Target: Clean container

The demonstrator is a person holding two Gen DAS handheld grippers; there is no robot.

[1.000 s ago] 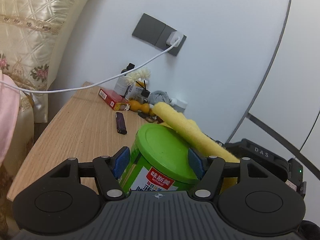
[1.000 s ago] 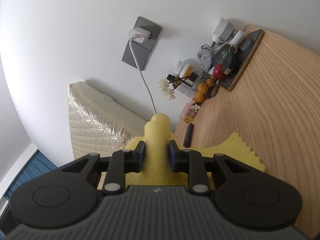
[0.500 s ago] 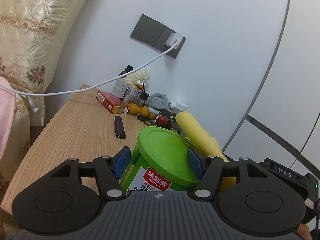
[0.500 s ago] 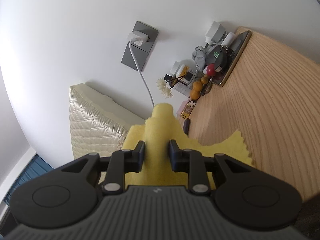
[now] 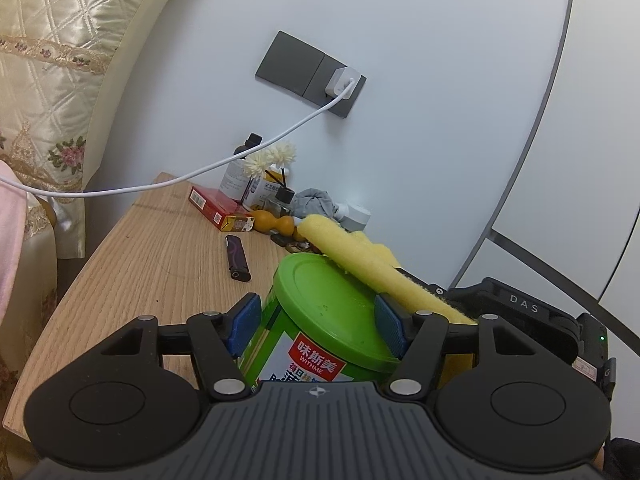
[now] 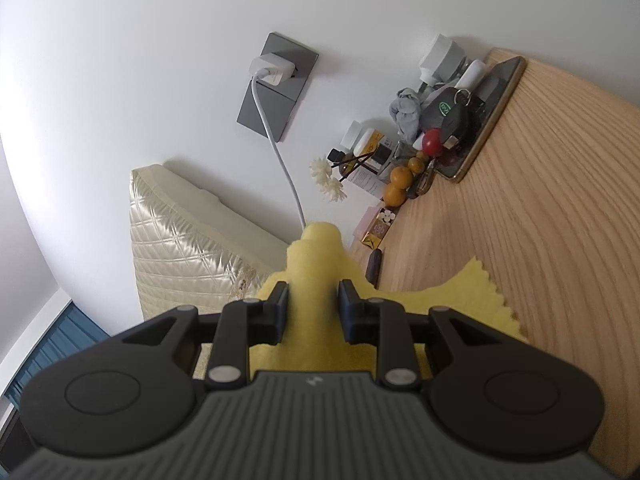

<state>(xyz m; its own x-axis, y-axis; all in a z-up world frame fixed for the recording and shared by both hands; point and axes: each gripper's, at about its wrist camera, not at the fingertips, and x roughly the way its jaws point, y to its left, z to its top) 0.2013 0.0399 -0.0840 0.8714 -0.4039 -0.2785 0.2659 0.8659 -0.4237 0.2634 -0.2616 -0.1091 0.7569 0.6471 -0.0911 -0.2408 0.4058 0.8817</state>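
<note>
Two tools in view. Left tool [image 5: 316, 320] clamps the green can [image 5: 320, 336] between its pads, above the desk [image 5: 160, 264]. Right tool [image 6: 313, 306] grips a rolled yellow cloth [image 6: 316, 280], whose roll lies across the lid's [image 5: 328, 308] far right edge.

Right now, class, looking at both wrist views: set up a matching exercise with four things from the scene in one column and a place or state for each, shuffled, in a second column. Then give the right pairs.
Things
1. can
2. cloth
3. lighter
4. charger

Places or states
A. plugged into the grey wall socket
B. lying flat on the wooden table
C. held between the left gripper's blue pads
D. pinched in the right gripper, resting across the green lid

Pairs: 1-C, 2-D, 3-B, 4-A
</note>
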